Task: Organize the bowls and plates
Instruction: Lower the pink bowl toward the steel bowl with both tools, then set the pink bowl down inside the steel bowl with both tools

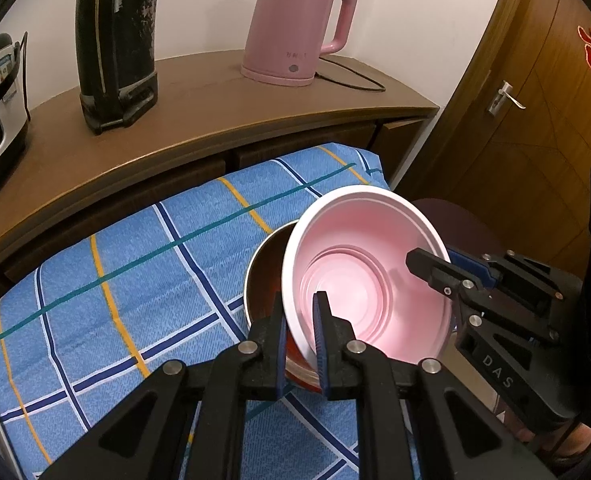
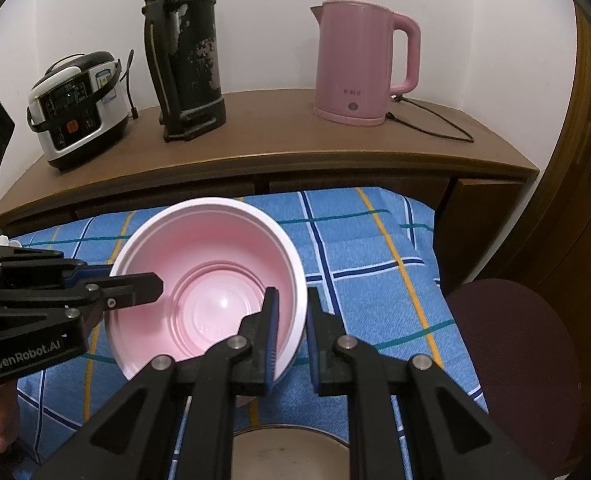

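I hold both grippers angled downward over the blue checked cloth [image 2: 375, 248], one on each side of a pink bowl [image 2: 215, 280]. My left gripper [image 1: 301, 344] is pinching the near rim of the pink bowl: one blue-padded finger sits inside the bowl, the other outside against its wall, and they are pressed in on the rim. My right gripper [image 2: 291, 336] does the same on the opposite rim, one pad inside, one outside, jaws clamped on the wall. Seen from the left wrist, the right gripper [image 1: 427, 268] reaches in from the right, its tip over the bowl's edge. Seen from the right wrist, the left gripper [image 2: 151, 288] comes in from the left. The bowl hangs tilted between the two of them, lifted off the cloth.

The side of my right gripper's body reads "DAS". The body of my left gripper reads "GenRobot.AI". The small print on the pink kettle [image 2: 359, 68] is too fine to read.

The pink bowl is empty, its stepped floor bare. Just beside and below it, to the left of my left gripper's fingers, sits a metal bowl [image 1: 263, 276] with a red outer wall; I can see nothing in it. Far ahead of both grippers, on the wooden sideboard [image 2: 255, 136], stand the kettle, a worn black thermos [image 2: 187, 52] and a rice cooker [image 2: 75, 108].
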Tool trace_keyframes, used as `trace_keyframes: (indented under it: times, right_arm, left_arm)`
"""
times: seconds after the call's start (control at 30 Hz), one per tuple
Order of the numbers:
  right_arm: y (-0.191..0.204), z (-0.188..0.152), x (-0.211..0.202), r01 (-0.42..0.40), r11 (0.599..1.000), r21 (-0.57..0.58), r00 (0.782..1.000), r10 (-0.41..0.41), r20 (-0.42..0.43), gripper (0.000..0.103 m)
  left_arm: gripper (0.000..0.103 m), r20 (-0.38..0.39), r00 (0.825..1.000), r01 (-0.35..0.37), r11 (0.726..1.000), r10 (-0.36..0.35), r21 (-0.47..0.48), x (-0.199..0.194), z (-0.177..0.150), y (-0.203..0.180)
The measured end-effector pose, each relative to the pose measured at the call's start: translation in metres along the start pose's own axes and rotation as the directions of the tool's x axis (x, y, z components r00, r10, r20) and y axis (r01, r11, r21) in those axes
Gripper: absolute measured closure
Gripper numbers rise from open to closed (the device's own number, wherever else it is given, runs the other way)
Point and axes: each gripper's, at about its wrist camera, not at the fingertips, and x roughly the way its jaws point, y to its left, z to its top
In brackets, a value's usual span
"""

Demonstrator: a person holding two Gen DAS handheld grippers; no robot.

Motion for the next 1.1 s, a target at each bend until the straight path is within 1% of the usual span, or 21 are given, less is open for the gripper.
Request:
trace_keyframes:
  times: [1.1]
  right_arm:
    - [0.004, 0.003, 0.015, -0.001, 1.000, -0.031, 0.999, 0.000, -0.049, 0.089]
  left_arm:
    - [0.089, -0.042, 0.999, -0.003, 1.000, 0.003, -0.008, 0.014, -0.001, 0.005]
